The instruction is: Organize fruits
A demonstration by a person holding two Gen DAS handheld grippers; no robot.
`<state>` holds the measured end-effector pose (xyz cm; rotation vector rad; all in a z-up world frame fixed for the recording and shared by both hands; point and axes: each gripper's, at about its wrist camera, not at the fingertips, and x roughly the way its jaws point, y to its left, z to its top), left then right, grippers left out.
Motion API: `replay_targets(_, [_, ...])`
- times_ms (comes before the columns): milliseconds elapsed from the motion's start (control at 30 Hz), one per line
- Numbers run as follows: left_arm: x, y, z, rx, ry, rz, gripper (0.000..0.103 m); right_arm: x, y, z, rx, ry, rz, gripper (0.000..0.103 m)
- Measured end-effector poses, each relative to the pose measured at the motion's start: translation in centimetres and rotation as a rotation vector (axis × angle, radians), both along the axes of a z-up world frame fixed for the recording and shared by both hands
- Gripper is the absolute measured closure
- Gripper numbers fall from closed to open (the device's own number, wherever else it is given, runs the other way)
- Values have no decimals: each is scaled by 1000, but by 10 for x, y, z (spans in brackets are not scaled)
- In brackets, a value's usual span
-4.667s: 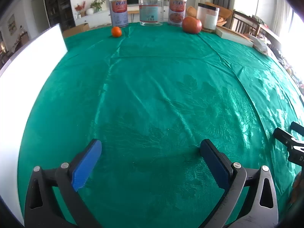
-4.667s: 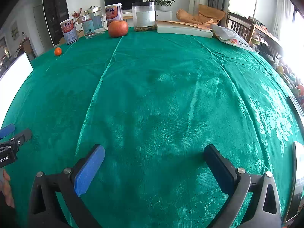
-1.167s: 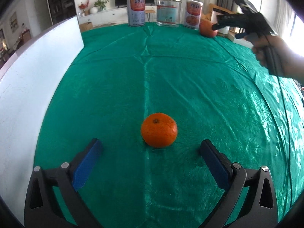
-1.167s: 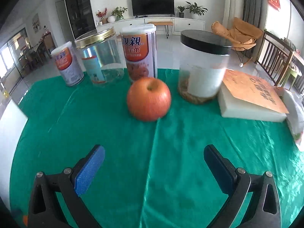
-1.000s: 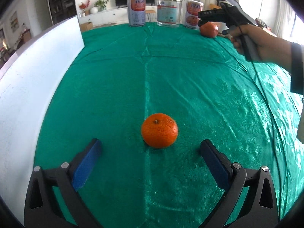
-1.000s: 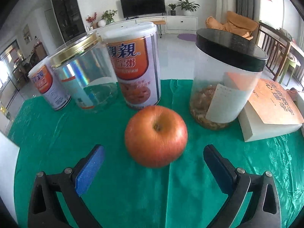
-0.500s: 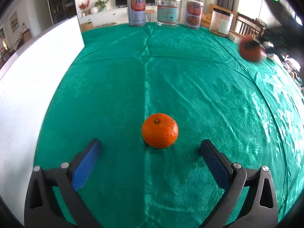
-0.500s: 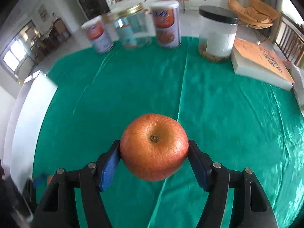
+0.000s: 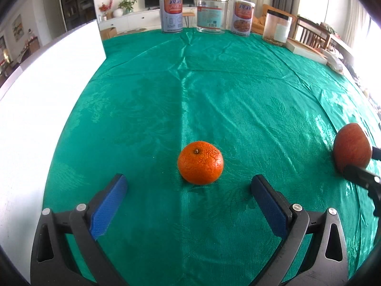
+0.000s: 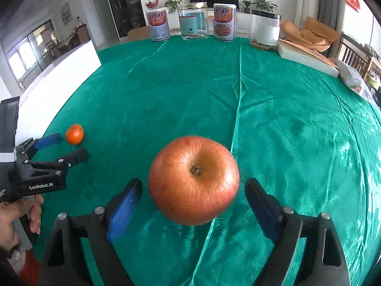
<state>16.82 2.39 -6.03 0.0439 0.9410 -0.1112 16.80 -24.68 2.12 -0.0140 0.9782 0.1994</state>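
Right wrist view, apple between spread right tongs, untouched

- "GenRobot.AI", white lettering, on body of left gripper.
- Large Chinese characters on two labelled cans, far edge of tabletop.
- Barcode on clear jar; digits unreadable.

A big table with a shiny green cloth holds everything; a small orange sits on the cloth just ahead of the left gripper, between its wide-apart fingers; a red apple sits between the right gripper's fingers; far ahead stand two tins, a clear jar, a black-lidded jar; a white board lies to the left.
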Motion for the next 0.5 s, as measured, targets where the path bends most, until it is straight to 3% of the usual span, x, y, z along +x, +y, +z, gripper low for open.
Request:
replay_targets(67, [0,0,0,0,0,0,0,-14,2,-1,-13,-3,-12,10])
replay_targets(133, [0,0,0,0,0,0,0,-24,3,-9,-48,11,-33,1])
replay_targets(233, [0,0,0,0,0,0,0,-34,5,-18,-92,-11,-39,0])
replay_targets(500, [0,0,0,1,-1,0,0,-32,2,-20,-79,-20,-83,0])
